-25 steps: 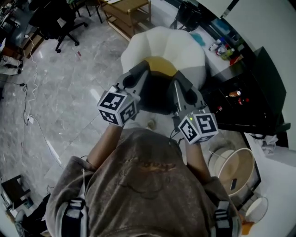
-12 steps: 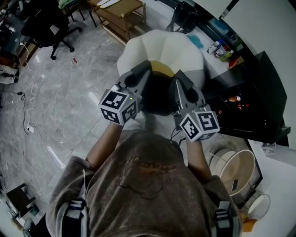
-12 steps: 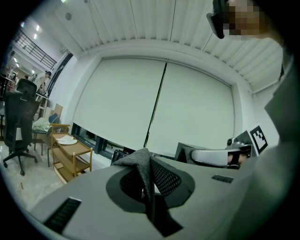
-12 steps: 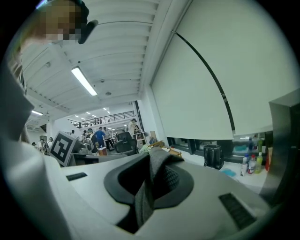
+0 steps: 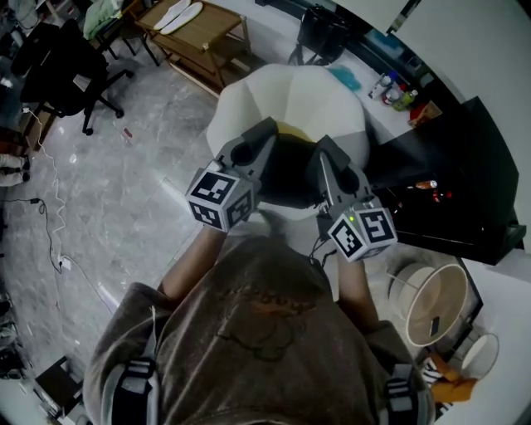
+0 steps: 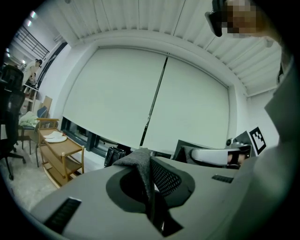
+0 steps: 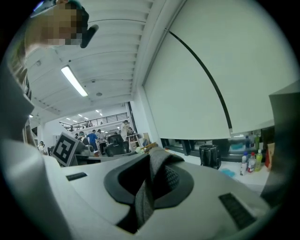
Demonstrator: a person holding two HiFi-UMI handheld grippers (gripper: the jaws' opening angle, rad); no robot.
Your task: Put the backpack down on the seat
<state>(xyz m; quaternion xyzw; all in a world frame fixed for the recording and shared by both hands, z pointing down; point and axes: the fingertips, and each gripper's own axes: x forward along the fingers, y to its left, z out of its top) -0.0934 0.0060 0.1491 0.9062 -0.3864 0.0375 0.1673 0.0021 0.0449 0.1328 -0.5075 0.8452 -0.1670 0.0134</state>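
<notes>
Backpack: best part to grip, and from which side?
The shoulder straps, one per gripper, coming from the side facing the person. The left gripper is shut on one grey strap and the right gripper on the other strap. The backpack hangs between them over the white seat. Its soft body probably offers nothing firmer.

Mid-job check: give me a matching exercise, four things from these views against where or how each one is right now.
Things:
1. backpack
2. white seat
3. wooden cart
4. left gripper

States:
A. shut on a grey strap
B. beyond the seat, with white items on top
C. beneath the backpack
D. dark with a yellow top, over the seat

Pairs: 1-D, 2-C, 3-B, 4-A
</notes>
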